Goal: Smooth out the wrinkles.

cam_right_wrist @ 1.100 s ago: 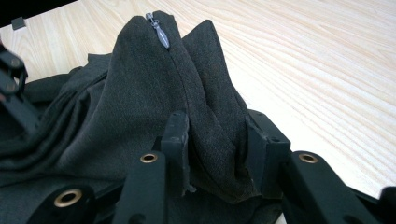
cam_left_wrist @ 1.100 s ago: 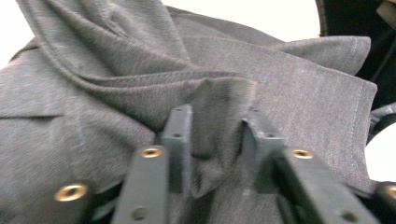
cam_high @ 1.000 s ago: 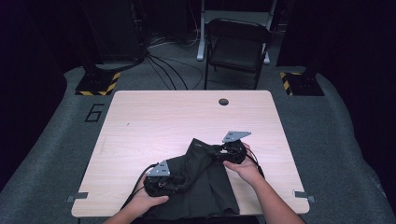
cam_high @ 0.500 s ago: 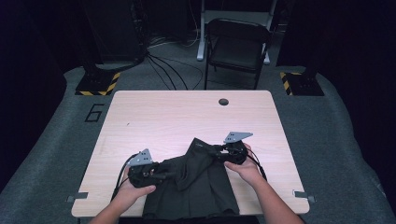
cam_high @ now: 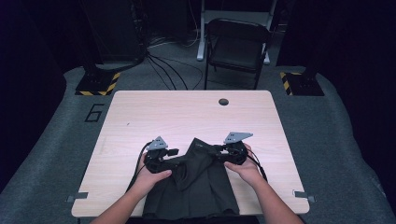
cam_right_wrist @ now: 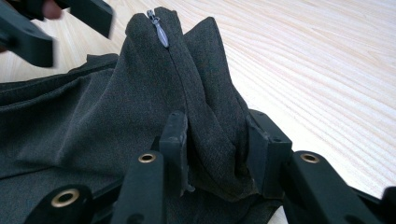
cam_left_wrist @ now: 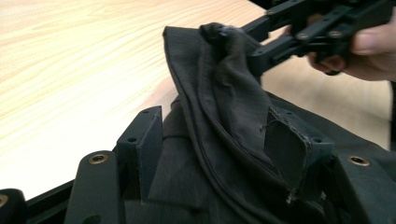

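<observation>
Since the earlier frame my left claw [cam_high: 173,152] has moved away to the left side of the dark garment [cam_high: 196,191] and a little up, and its jaws have just been opening. In the left gripper view the cloth lies between the two pads but they do not press it any more, so this claw is released. My right claw [cam_high: 215,150] has stayed in its place and is clenched on a bunched fold of the garment; in the right gripper view the fabric is squeezed between both pads, with the zipper pull [cam_right_wrist: 161,31] standing just beyond the tips.

The garment, I think a skirt or shorts, lies on the wooden table [cam_high: 187,116] at the near edge, between both claws and below them, toward my forearms. Its long axis runs from the raised peak at the right claw back to the near table edge, where the hem hangs a little over. The zipper end points away from me.

I judge the step in hand is to take a new grip with the left claw. To do it well, I should keep the right claw firm and level, then bring the left one to the waist edge beside the fold, and close only when one single layer is between the pads, not the whole bunch.
</observation>
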Demonstrator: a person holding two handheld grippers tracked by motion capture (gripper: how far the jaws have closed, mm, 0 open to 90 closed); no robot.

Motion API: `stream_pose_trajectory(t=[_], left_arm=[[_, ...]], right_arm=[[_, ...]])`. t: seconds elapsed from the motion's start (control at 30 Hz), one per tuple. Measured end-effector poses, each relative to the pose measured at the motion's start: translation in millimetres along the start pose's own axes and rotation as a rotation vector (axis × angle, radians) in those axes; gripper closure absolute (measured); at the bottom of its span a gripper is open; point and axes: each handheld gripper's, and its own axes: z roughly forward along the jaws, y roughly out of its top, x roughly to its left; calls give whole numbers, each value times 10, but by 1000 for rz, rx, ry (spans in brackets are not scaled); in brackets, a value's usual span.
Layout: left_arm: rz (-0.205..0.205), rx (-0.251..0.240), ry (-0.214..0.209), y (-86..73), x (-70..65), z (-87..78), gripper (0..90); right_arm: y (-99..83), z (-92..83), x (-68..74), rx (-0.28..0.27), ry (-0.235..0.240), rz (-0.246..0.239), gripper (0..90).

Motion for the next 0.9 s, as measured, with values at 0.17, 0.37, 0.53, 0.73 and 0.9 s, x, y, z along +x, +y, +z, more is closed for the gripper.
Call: stream_pose_trajectory(t=[0.17,0.37,0.53,0.73,0.9], left_arm=[[4,11,18,23,-39,175,348],[-8,48,39,-1,-44,308,310],[-38,64,4,-49,-54,347,322],[-53,65,-16,-86,-58,356,333],[-15,50,-2,-92,-94,308,493]], right_arm=[[-2,-4,-3,1,-1,-10,616],[-3,-11,21,-1,-8,4,616],[-7,-9,20,-6,-10,-5,614],[-4,-8,28,-6,-18,-12,610],[0,-4,30,-10,-21,-14,603]])
